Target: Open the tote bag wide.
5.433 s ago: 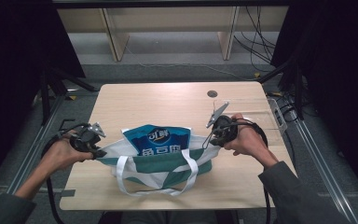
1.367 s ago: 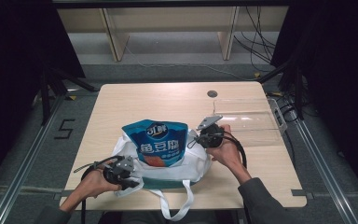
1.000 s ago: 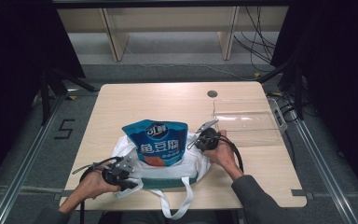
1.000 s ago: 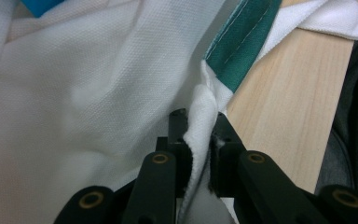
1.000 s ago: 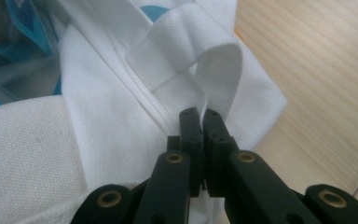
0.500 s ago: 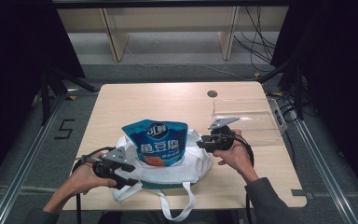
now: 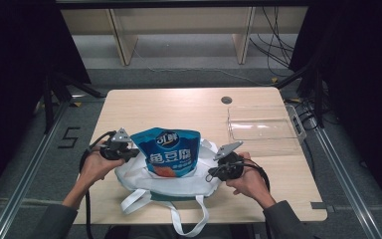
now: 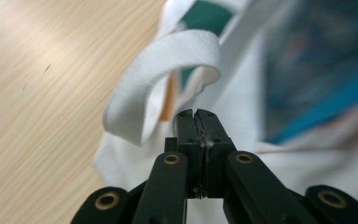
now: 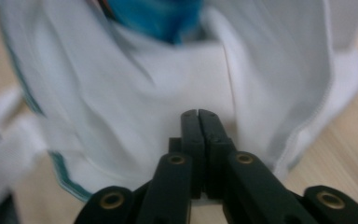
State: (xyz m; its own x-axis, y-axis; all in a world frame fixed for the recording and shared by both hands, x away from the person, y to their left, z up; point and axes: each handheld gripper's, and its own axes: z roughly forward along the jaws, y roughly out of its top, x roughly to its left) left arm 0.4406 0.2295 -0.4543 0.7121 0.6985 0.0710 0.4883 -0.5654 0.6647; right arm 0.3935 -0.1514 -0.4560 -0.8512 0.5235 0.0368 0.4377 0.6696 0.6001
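On the wooden table point(image 7: 179, 102), seen from the high view, the left gripper point(image 7: 129, 154) sat at about nine o'clock from the white tote bag point(image 7: 179, 181), pressed against the bag's left edge. Its jaws had just snapped together; in the left gripper view they stood fully clenched, and whether a fold of cloth was pinched between them could not be told. A white strap point(image 8: 168, 74) looped just above and left of the tips.

The bag lay near the table's front edge, at six o'clock from the table's middle, its mouth open and its teal lining showing. Inside it stood a blue snack packet point(image 7: 171, 155), upright, its upper half rising above the cloth. Two handles trailed off toward the front edge.

The right gripper point(image 7: 214, 172) met the bag's right side at about three o'clock, jaws likewise just closed and clenched against white fabric.

At two o'clock from the bag, well apart, a clear plastic tray point(image 7: 263, 139) rested near the table's right edge.
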